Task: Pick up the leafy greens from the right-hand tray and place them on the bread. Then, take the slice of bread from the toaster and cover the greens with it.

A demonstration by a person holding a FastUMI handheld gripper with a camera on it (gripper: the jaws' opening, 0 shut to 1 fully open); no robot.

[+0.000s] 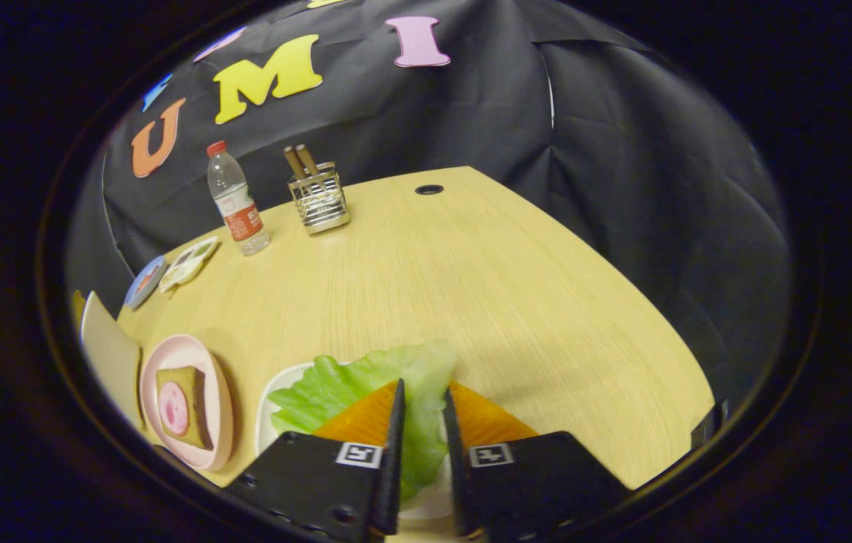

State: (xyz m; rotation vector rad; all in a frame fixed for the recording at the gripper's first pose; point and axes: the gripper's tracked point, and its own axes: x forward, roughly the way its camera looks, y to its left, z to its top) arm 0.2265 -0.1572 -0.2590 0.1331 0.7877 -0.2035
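Nearest the camera, the gripper point(423, 403) has its fingers set close together on either side of the leafy greens point(366, 385), a strip of leaf running between them. Whether both fingers actually press on the leaf cannot be told. The greens lie on a white tray point(269, 411) just ahead of the fingers.

Risks, as judged:
- A thin pinch on a floppy leaf may slip on lifting, or drag the tray along.
- The leaf overhangs the tray rim and could snag or fold.

The bread point(183, 407), topped with a pink round slice, sits on a pink plate point(192, 347) just beside the tray, so a trailing leaf could brush the plate rim in transfer.

Room: the table point(471, 286) lies open beyond the fingers. A water bottle point(236, 197) and wire utensil holder point(319, 200) stand well apart, near the far edge.
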